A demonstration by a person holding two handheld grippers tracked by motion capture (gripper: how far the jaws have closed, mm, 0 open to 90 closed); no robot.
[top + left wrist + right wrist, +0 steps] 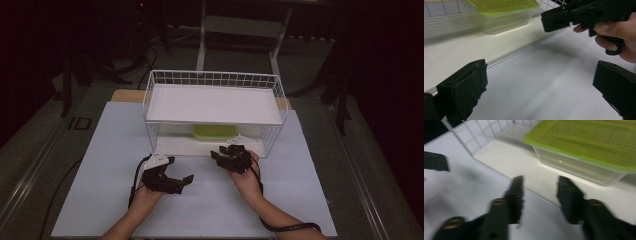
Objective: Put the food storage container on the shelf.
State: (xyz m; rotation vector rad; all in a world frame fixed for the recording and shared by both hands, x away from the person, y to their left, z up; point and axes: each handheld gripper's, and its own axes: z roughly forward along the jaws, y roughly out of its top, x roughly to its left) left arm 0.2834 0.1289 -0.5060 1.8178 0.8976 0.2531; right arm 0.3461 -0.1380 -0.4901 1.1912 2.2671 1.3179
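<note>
Jaws of the left gripper (181, 181) stand wide apart with nothing between them; in the left gripper view its two black pads sit at the lower corners, over bare white sheet. Jaws of the right gripper (539, 195) are parted by a moderate gap and hold nothing; the right gripper view is blurred.

The box (215, 132), clear with a green lid, sits on the lower shelf (175, 146) of the wire rack (152, 80), under the white upper shelf (214, 103). In the right gripper view the box (584, 150) lies just beyond the jaws, apart from them, resting on the lower shelf (506, 157). In the left gripper view the box (499, 15) is at the upper left, well clear of the left gripper (540, 85).

In the high view the right gripper (233, 156) is at the front edge of the lower shelf, pointing into the rack opening, held by the right hand (245, 177). The left gripper is nearer the person, over the sheet (100, 150), held by the left hand (147, 192). The two grippers are near each other but apart. In the left gripper view the right gripper (556, 21) and right hand (619, 37) appear at the upper right.

The sheet covers the table (330, 120).
</note>
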